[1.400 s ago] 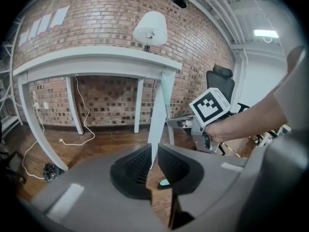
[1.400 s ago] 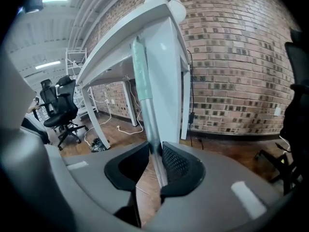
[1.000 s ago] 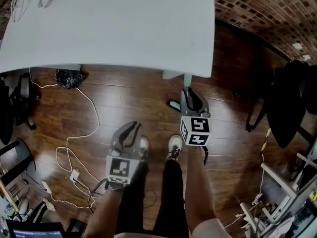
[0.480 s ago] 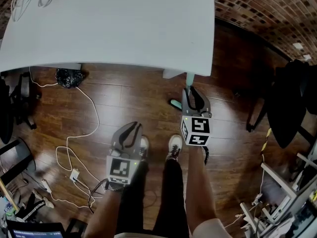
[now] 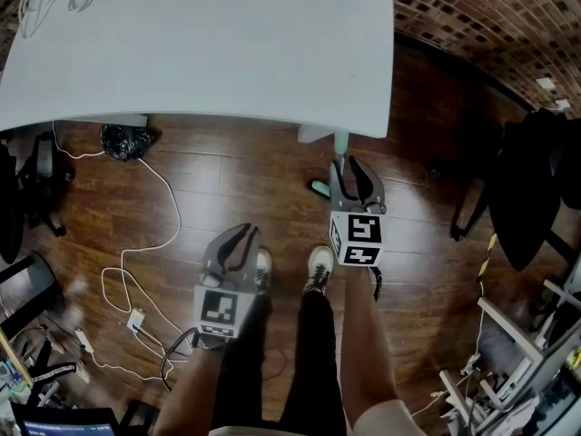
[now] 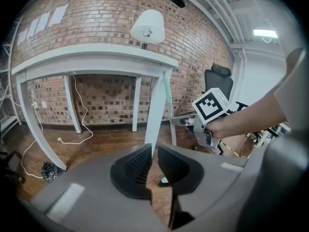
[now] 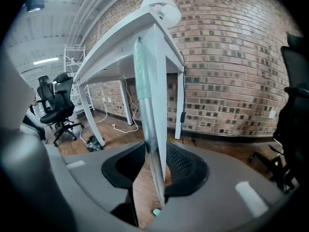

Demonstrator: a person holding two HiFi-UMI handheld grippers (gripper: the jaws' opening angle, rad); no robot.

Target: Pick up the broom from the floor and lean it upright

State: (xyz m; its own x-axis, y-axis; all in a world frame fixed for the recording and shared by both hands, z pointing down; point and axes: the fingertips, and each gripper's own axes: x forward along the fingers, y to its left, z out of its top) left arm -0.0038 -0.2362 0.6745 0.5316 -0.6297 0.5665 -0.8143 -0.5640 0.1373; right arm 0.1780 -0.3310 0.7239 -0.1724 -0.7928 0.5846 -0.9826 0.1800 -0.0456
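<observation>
A: Broom (image 7: 145,100) – where?
B: It's standing upright, head resting on the floor (image 5: 218,180), handle leaning against the bench (image 5: 200,53) edge at its near right corner, beside the leg.
A: Right gripper (image 5: 349,169)?
B: Its fingers (image 7: 186,166) are standing wide apart, having just been opening. The handle is sitting between them, not pinched.
A: Left gripper (image 5: 243,232)?
B: It's hanging over the floor by the person's shoe. Its fingers (image 6: 137,163) are sitting drawn together to a thin slit, gripping nothing.
A: Containers?
B: A black bag (image 5: 127,143) is lying on the floor under the bench's near edge, contents not showing.
</observation>
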